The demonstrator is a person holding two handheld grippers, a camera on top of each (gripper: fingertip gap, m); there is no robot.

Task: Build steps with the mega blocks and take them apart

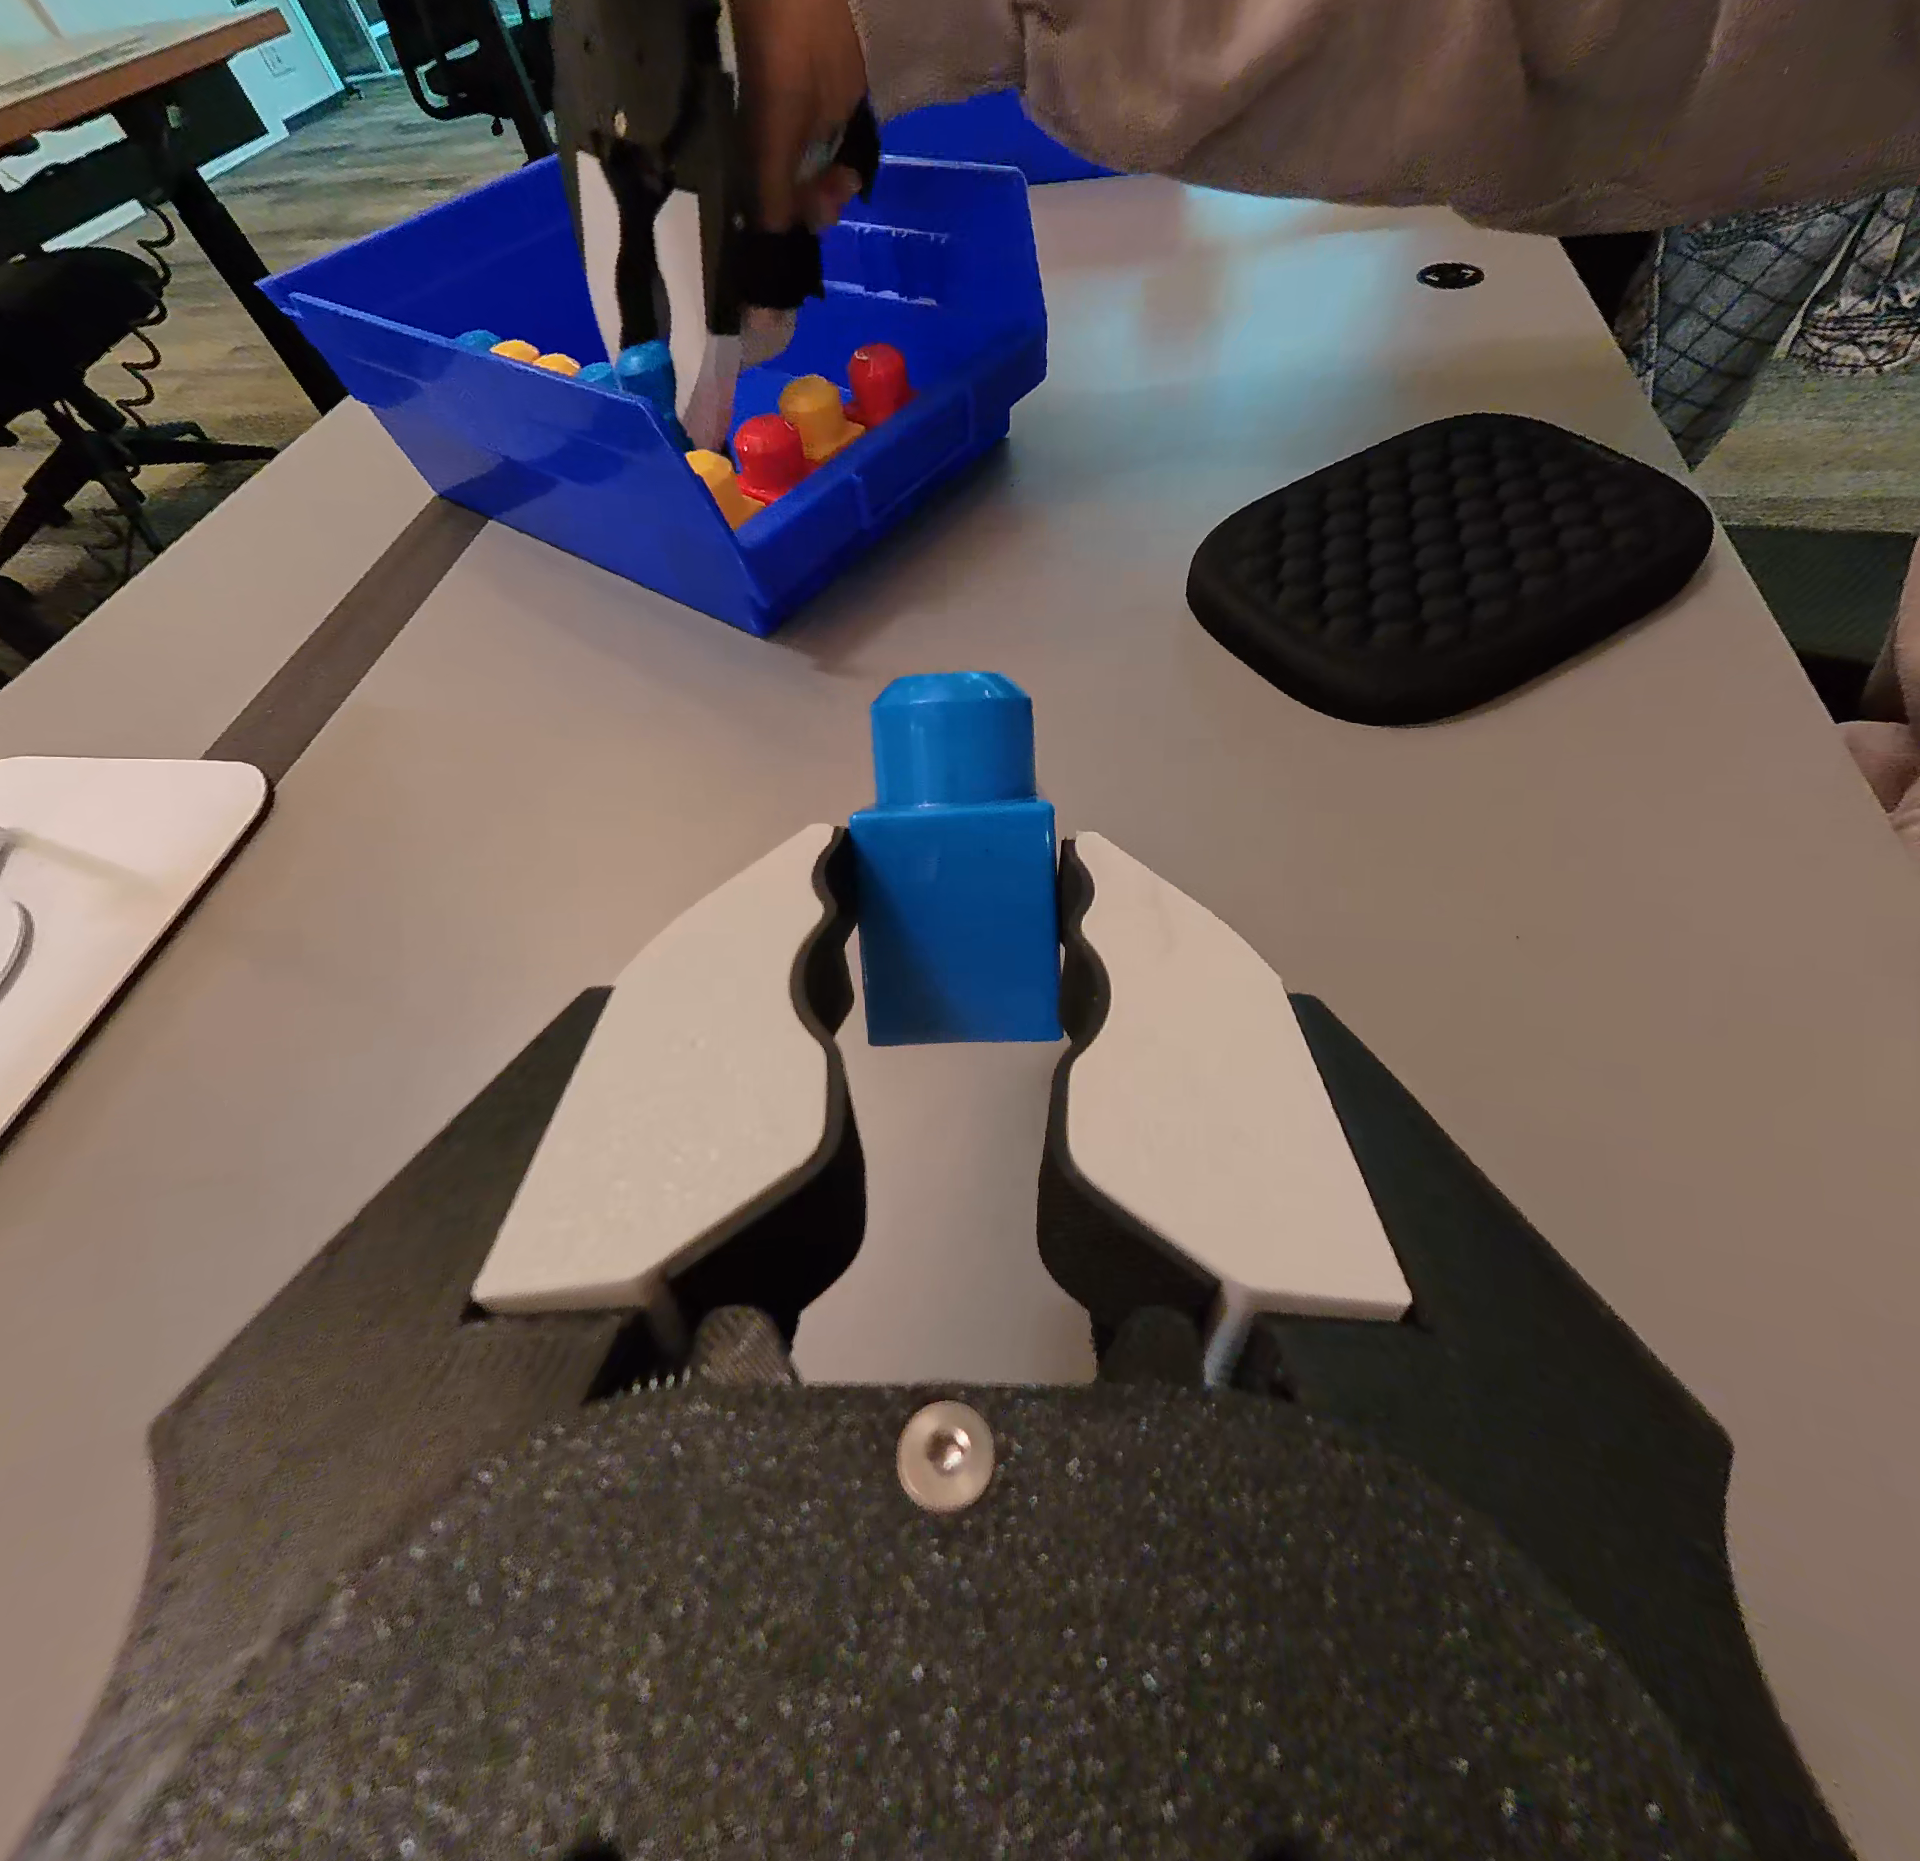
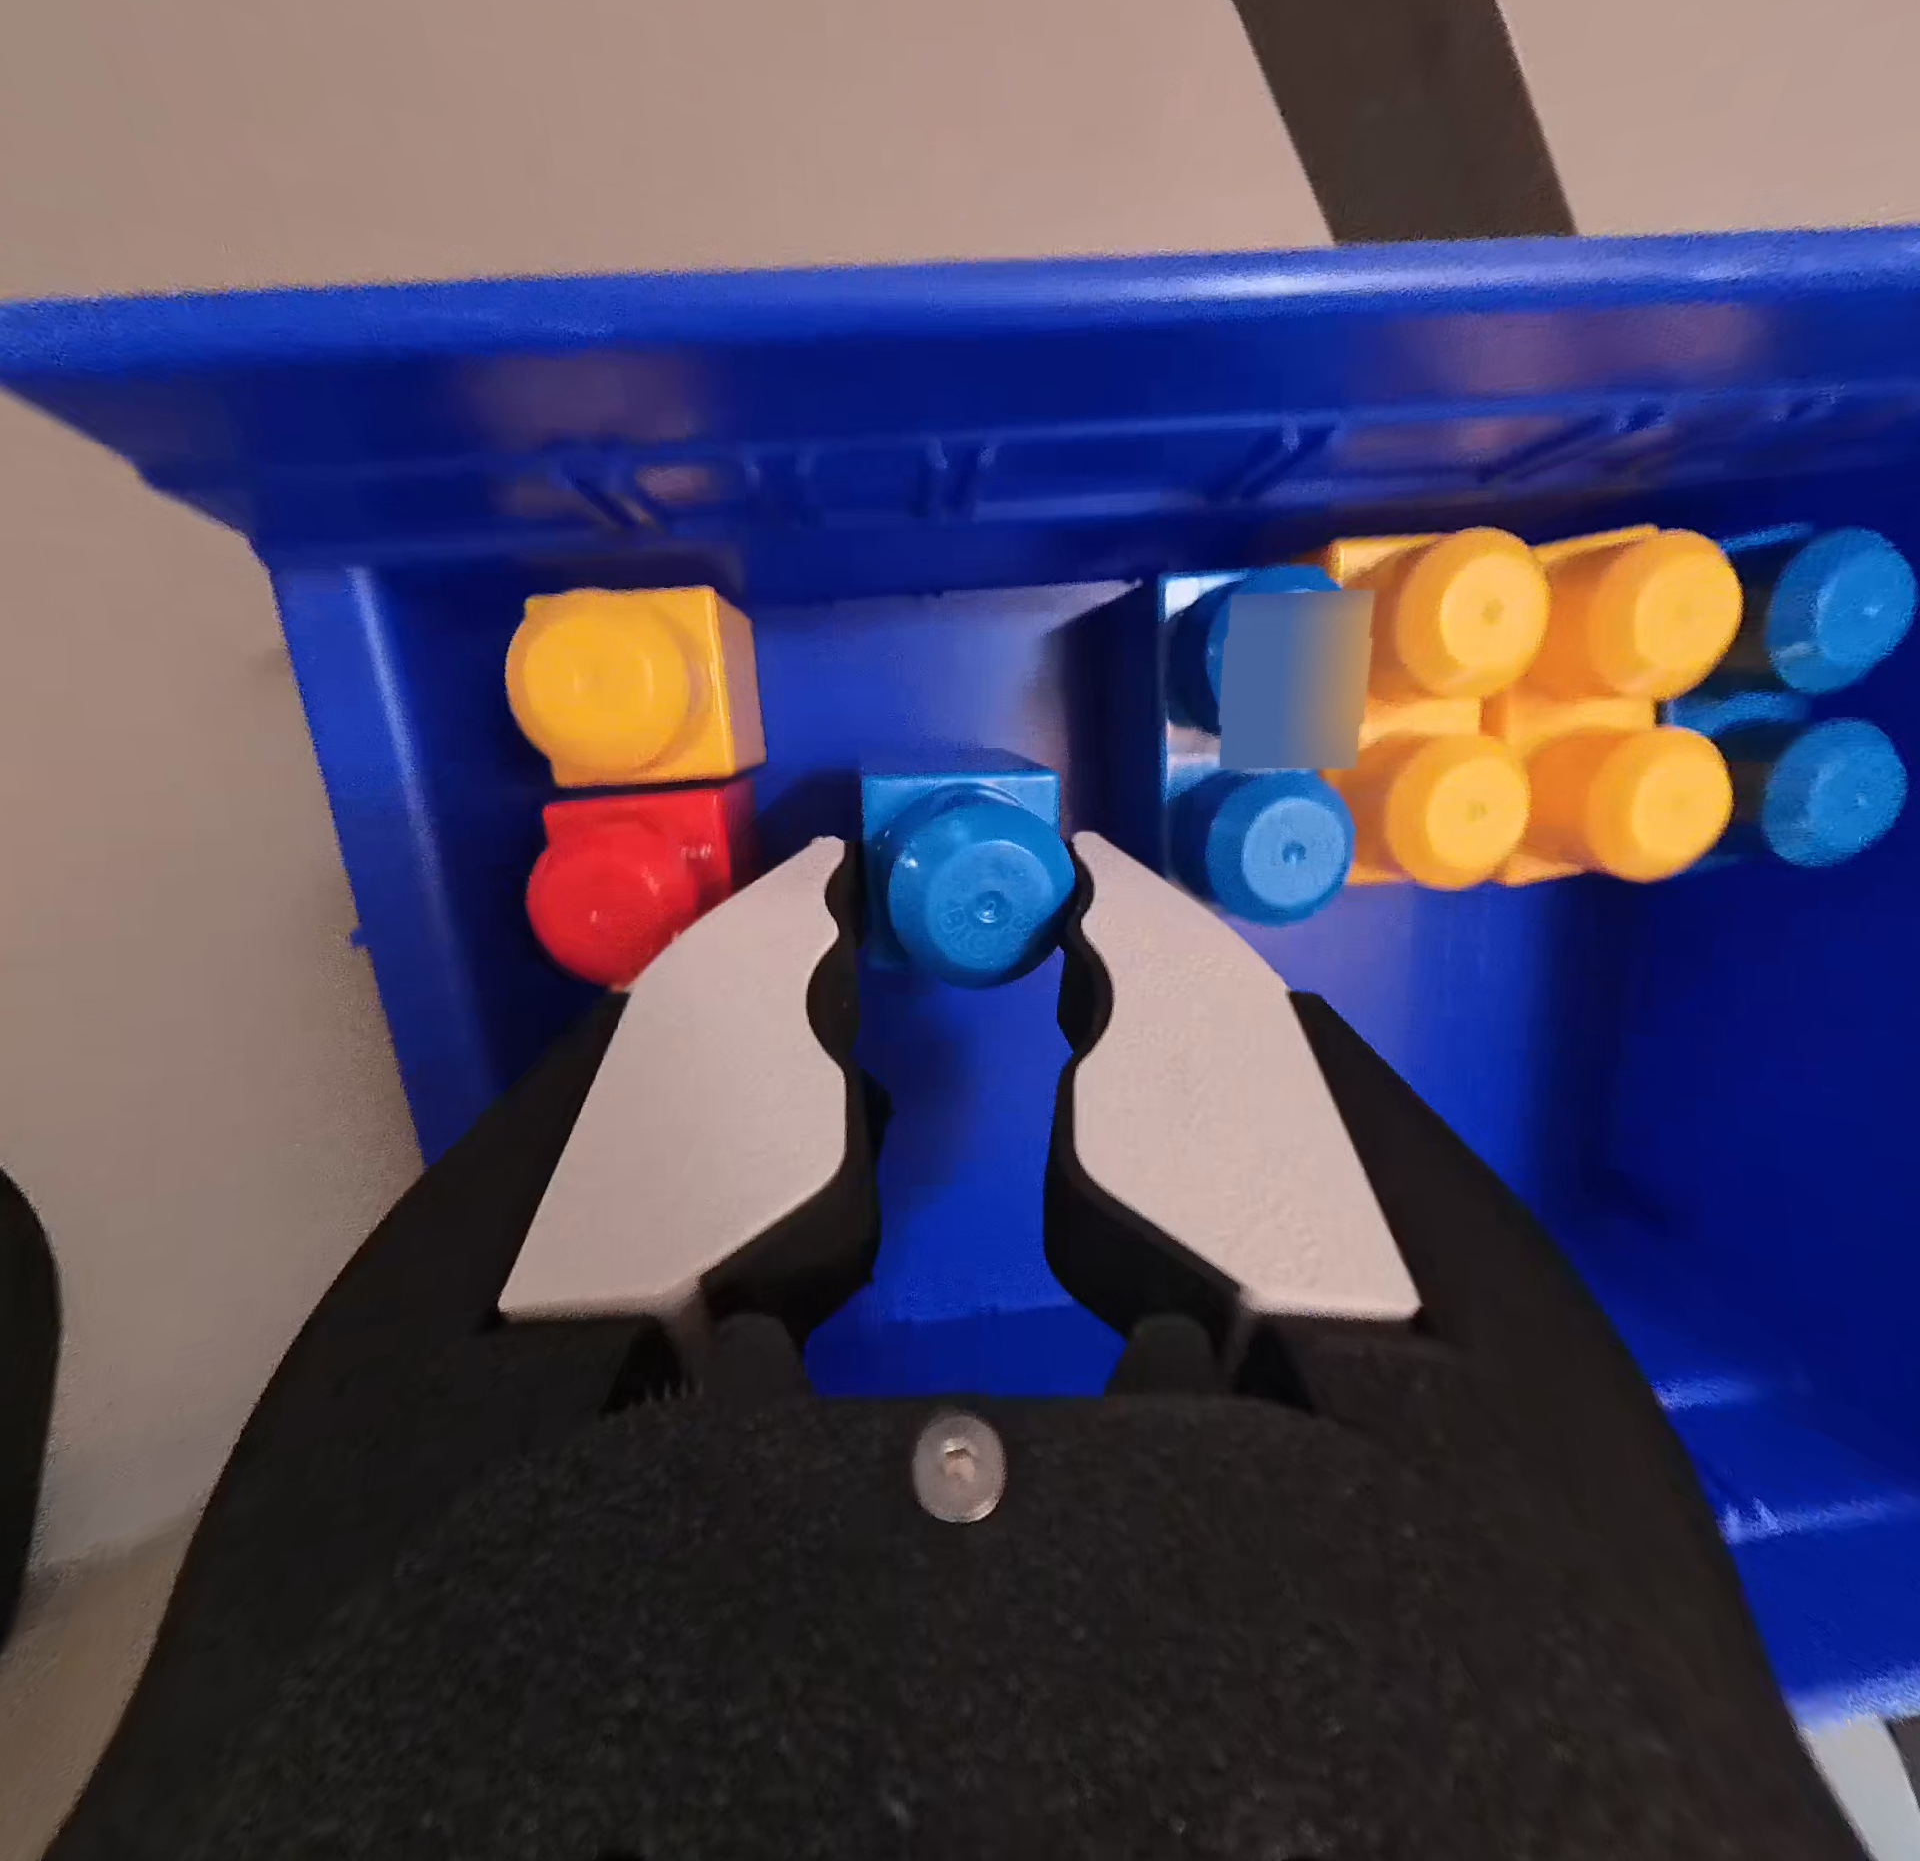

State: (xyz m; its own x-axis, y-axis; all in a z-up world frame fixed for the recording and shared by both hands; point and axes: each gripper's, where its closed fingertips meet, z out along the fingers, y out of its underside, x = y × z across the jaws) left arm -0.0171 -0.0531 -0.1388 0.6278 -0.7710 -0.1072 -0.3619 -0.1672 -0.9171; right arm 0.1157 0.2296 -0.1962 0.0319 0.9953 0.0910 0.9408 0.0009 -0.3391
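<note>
At frame centre, the left gripper clamps a glossy single-stud blue block; the right gripper pinches a blue block in the bin inside the blue plastic bin

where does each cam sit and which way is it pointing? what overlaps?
Left wrist view: on the left hand-held gripper, facing forward across the table; its fingers clamp a blue block; a sleeved arm shows beyond.
Right wrist view: on the right hand-held gripper, facing down into the blue bin, fingers around a blue block's stud.
Shared: bin, its blocks, right hand-held gripper.
</note>
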